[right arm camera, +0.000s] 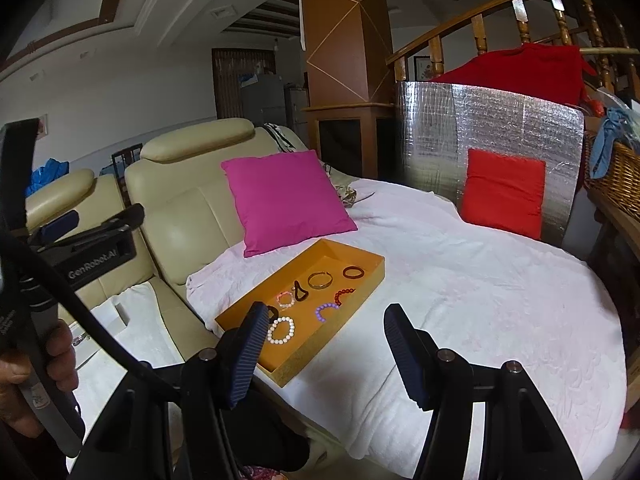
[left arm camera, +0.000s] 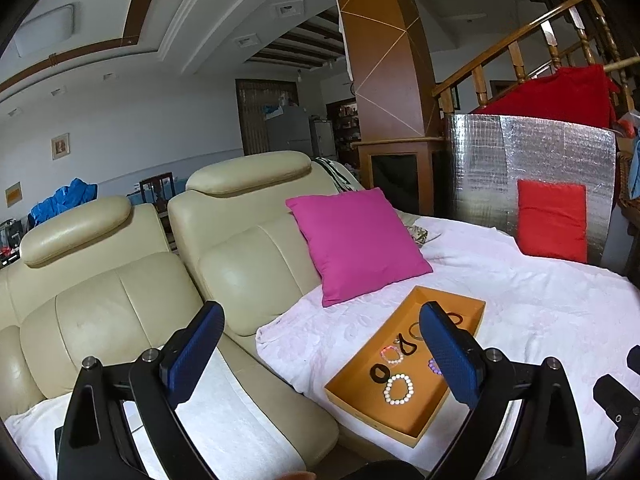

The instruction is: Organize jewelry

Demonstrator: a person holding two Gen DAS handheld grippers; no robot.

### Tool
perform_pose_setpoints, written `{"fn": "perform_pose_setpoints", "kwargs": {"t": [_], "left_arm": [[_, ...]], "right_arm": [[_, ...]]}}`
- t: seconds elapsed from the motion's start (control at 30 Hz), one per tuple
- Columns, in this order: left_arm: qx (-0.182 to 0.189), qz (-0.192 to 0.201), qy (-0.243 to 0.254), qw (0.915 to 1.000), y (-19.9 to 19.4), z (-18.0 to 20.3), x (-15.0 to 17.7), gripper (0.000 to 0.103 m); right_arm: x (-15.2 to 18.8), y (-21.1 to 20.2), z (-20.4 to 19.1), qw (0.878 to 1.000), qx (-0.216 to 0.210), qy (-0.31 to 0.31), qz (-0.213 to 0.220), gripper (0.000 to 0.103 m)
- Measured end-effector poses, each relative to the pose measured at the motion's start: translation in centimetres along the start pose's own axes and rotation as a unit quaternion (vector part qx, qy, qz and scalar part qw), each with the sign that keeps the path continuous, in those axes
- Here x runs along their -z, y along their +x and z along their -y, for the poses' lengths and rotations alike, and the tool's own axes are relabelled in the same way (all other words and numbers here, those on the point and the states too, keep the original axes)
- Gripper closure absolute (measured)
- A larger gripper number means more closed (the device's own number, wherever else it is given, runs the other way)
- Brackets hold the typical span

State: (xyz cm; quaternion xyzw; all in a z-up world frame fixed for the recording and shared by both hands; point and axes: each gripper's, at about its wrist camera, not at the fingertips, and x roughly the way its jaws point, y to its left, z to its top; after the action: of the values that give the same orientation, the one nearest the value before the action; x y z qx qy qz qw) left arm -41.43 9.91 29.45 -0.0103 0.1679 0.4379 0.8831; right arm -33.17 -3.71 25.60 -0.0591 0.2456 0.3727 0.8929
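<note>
Over the sofa, left wrist view: left gripper [left arm camera: 320, 344] points slightly down, jaws wide apart, nothing between; its right finger hides part of the tray [left arm camera: 416, 412] of bracelets [left arm camera: 398, 389] on the white blanket [left arm camera: 540, 300]. Right wrist view: right gripper [right arm camera: 324, 348] jaws partly apart, empty, above the tray's near edge; only here are the hand [right arm camera: 24, 380] gripping the left handle and all the bracelets visible.
</note>
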Motion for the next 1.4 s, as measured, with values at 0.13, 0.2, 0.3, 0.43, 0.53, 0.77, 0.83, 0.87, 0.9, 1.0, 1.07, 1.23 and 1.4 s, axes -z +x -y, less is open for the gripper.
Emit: {"fn": "perform_pose_setpoints", "kwargs": {"t": [0.13,0.2,0.3,0.43,0.53,0.77,0.83,0.87,0.9,1.0,1.07,1.23,1.4], "left_arm": [[0.003,0.002,-0.006,1.0000,-0.1,-0.4,0.1,0.004],[0.003,0.002,-0.009,1.0000,-0.1,-0.4,0.1,0.004],[0.003,0.002,-0.012,0.9999,0.0,-0.5,0.1,0.003],[0.003,0.001,-0.013,0.9999,0.2,-0.6,0.1,0.003],[0.003,0.002,-0.013,0.9999,0.3,-0.6,0.2,0.003],[0.005,0.005,-0.008,0.9999,0.4,-0.7,0.3,0.003],[0.004,0.005,-0.007,1.0000,0.5,-0.7,0.4,0.003],[0.004,0.004,-0.007,1.0000,0.5,-0.8,0.4,0.003],[0.004,0.004,-0.007,1.0000,0.5,-0.8,0.4,0.003],[0.003,0.006,-0.007,1.0000,0.5,-0.8,0.4,0.003],[0.003,0.007,-0.007,0.9999,0.5,-0.8,0.5,0.003],[0.003,0.009,-0.004,0.9999,0.6,-0.7,0.6,0.003],[0.003,0.007,0.001,1.0000,0.9,-0.6,0.5,0.003]], "right_arm": [[0.0,0.5,-0.2,1.000,0.001,-0.003,-0.007,0.039],[0.0,0.7,-0.3,1.000,0.001,-0.004,-0.008,0.039],[-0.1,0.8,-0.5,1.000,0.001,-0.008,-0.009,0.039],[-0.2,0.7,-0.8,1.000,0.003,-0.011,-0.008,0.039],[-0.3,0.8,-0.7,1.000,0.003,-0.010,-0.008,0.039],[-0.5,0.8,-0.7,1.000,0.003,-0.009,-0.006,0.039],[-0.4,0.8,-0.8,1.000,0.003,-0.009,-0.005,0.039],[-0.4,0.8,-0.9,1.000,0.002,-0.010,-0.006,0.039],[-0.4,0.7,-0.9,1.000,0.002,-0.011,-0.006,0.039],[-0.4,0.7,-1.1,1.000,0.002,-0.014,-0.006,0.039],[-0.4,0.8,-1.1,1.000,0.002,-0.014,-0.006,0.039],[-0.7,1.3,-0.8,1.000,0.004,-0.011,-0.008,0.039],[-1.2,2.2,-0.9,1.000,0.005,-0.008,-0.010,0.039]]}}
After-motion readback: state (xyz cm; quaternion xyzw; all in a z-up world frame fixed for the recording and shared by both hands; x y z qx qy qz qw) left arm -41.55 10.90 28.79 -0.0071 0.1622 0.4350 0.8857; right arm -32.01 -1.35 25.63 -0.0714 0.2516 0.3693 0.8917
